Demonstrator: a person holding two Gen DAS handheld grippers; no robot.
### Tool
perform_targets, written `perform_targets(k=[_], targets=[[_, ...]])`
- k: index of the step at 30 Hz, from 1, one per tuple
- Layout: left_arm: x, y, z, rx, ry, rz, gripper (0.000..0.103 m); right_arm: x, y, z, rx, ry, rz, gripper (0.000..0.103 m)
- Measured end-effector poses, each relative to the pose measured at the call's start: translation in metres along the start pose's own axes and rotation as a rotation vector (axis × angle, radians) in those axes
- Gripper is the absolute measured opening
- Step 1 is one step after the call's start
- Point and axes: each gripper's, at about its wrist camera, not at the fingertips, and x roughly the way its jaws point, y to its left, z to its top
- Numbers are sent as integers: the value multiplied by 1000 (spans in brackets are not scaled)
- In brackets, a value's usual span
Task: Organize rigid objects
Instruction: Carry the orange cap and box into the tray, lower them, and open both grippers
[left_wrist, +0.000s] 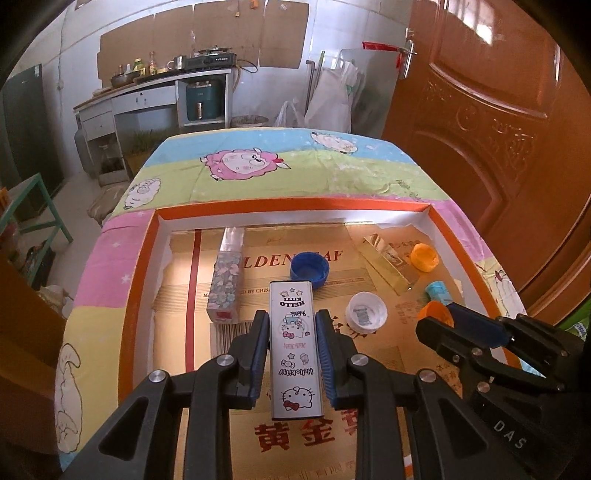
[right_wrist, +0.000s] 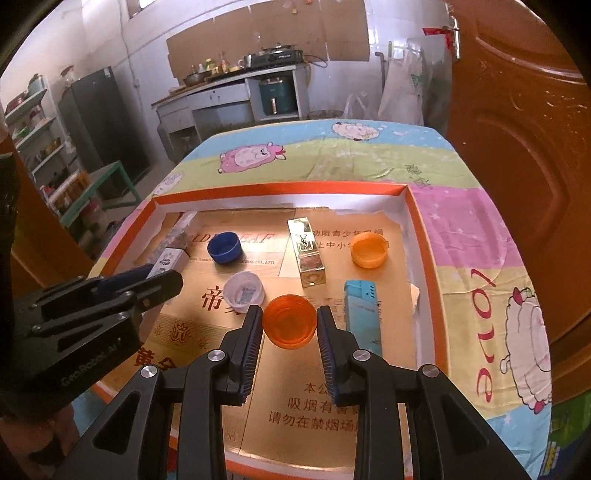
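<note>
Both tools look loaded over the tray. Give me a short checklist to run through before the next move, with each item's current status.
1. Left tool shut on Hello Kitty box: ok.
2. Right tool shut on orange cap: ok.
3. Both loads above the tray: ok.
4. Tools apart from each other: ok.
5. Bare tray floor below the orange cap: ok.
6. Box clear of the blue cap: cannot tell.
</note>
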Motion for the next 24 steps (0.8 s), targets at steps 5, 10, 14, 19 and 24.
perform_targets(k=[5,10,14,19,24], targets=[[9,3,-1,-6,15,3,26,6,0,1,-2,3,-5,31],[13,5,0,-11,20,6,26,7,1,2,-12,-2,-4,31],[14,5,0,-8,21,6,26,8,2,2,-14,-1,-3,31],[17,4,1,-5,24,6,26,9,2,3,-13,0,-2,31],[21,4,0,-1,32,9,26,13,0,1,-11,9,0,31]])
